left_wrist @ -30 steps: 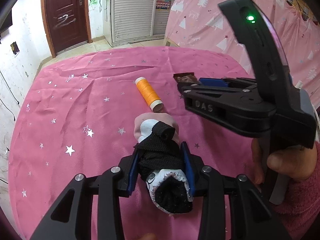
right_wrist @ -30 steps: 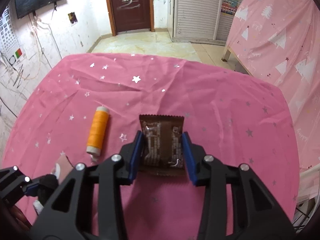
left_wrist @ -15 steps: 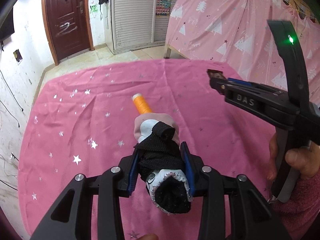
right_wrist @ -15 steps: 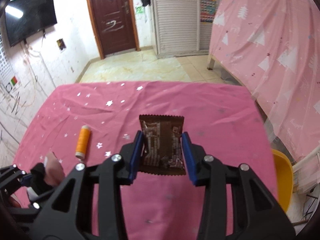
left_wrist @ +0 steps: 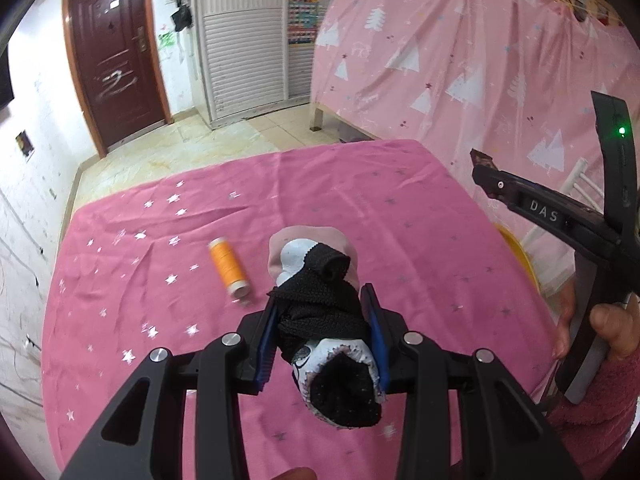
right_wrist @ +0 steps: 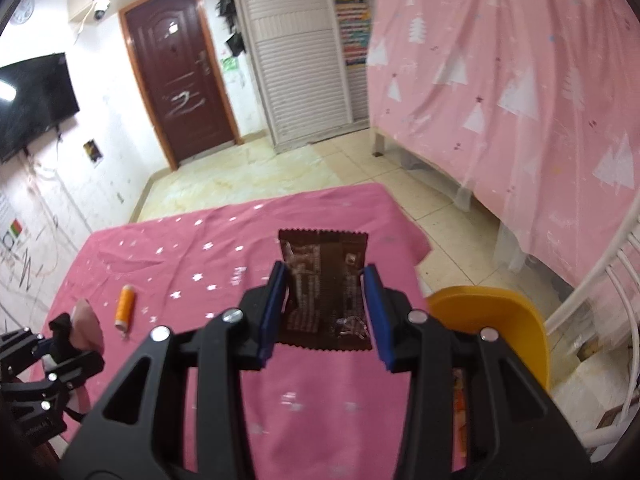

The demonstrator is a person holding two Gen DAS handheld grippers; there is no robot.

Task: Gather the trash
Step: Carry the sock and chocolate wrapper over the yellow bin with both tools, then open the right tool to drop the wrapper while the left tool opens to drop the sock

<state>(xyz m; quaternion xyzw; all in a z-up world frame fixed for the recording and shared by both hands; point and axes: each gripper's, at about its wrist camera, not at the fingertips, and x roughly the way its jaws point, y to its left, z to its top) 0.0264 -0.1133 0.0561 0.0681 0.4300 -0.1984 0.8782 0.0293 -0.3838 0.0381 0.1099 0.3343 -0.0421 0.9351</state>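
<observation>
My left gripper (left_wrist: 322,312) is shut on a rolled bundle of black, white and pink socks (left_wrist: 316,300) and holds it above the pink starred tablecloth (left_wrist: 160,272). My right gripper (right_wrist: 324,292) is shut on a flat brown snack wrapper (right_wrist: 324,276) and holds it high over the table's right side. The right gripper also shows in the left wrist view (left_wrist: 486,172), with the wrapper's tip (left_wrist: 480,158) sticking out. The left gripper with the socks shows at the lower left of the right wrist view (right_wrist: 60,328).
An orange thread spool (left_wrist: 229,266) lies on the cloth left of the socks; it also shows in the right wrist view (right_wrist: 125,306). A yellow bin (right_wrist: 492,320) stands on the floor beside the table's right edge. A pink curtain (right_wrist: 520,80) hangs at the right.
Both grippers have risen above the table with their loads. The right gripper has swung right toward the table's edge, so the yellow bin now shows. The spool has not moved.
</observation>
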